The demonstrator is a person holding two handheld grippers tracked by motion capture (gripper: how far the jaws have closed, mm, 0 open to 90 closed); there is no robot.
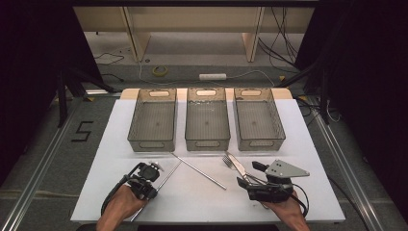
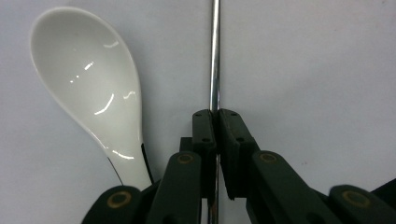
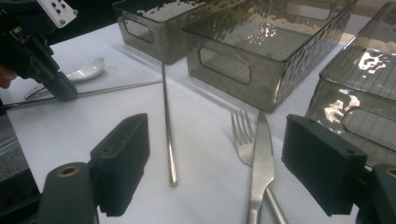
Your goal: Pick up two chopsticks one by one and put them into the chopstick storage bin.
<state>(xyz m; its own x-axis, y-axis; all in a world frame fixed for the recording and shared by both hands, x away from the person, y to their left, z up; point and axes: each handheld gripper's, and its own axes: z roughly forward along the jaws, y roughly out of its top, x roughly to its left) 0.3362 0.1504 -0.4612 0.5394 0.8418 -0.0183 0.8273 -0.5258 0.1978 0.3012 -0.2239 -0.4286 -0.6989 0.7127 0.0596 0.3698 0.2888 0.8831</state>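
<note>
You see polished metal in the chopstick [image 2: 215, 56], glossy white ceramic in the spoon [image 2: 88, 84], and rippled smoky plastic in the bins [image 3: 261, 51]

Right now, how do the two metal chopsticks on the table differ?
The left chopstick is clamped between the left gripper's shut jaws; the middle chopstick lies free on the table. In the high view the left one slants up to the right, the middle one up to the left. Both are thin, shiny rods.
</note>
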